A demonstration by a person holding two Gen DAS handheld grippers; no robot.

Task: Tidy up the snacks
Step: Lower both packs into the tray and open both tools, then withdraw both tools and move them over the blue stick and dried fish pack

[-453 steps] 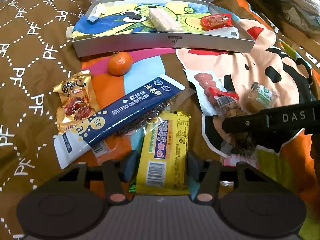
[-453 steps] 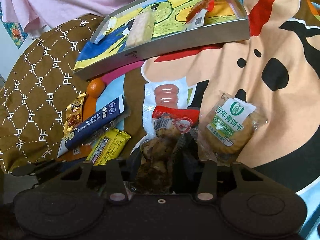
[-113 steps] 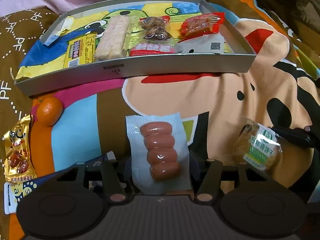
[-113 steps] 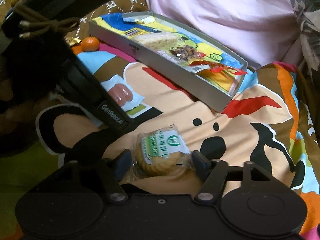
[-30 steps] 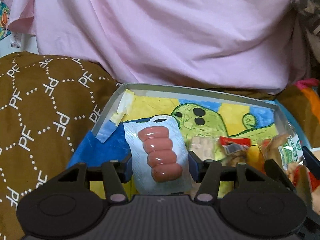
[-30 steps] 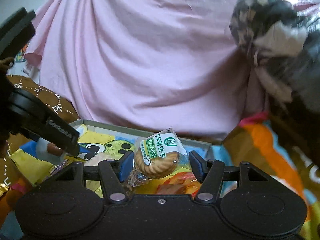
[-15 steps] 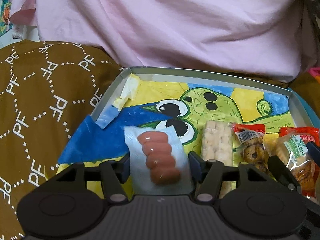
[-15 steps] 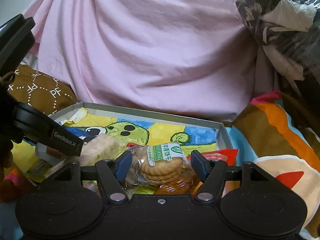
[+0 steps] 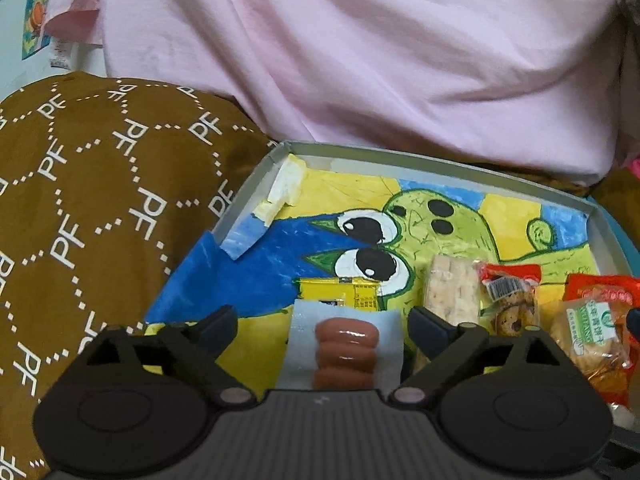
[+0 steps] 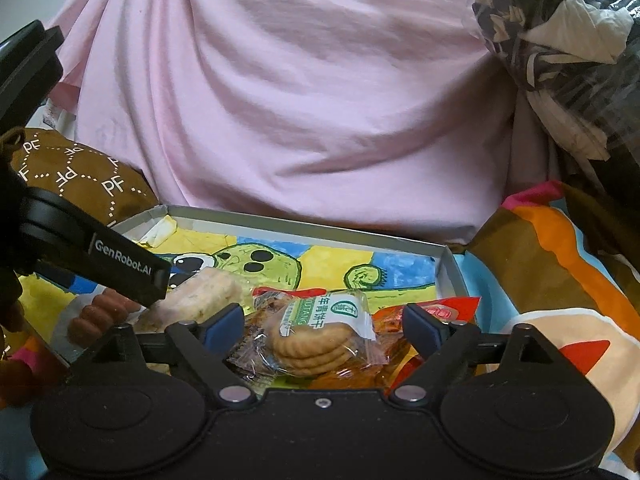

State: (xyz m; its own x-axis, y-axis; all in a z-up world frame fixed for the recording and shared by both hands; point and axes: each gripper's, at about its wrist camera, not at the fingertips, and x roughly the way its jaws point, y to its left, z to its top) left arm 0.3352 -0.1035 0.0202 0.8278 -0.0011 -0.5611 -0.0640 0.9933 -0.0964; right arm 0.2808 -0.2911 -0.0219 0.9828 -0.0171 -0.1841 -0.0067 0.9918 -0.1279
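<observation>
In tray (image 9: pixel 256 192), sausage pk (image 9: pixel 346 346) lies btwn spread left tongs (image 9: pixel 322 326).

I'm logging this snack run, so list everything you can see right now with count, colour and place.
tray: one, grey, on the bedding
sausage pack: one, pink in clear wrap, between left fingers
biscuit pack: one, tan with green label, between right fingers
yellow packet: one, behind sausages
rice bar: one, pale, tray middle
cookie pack: one, red-topped, right of bar
pink sheet: one, behind tray
left gripper: open
right gripper: open
</observation>
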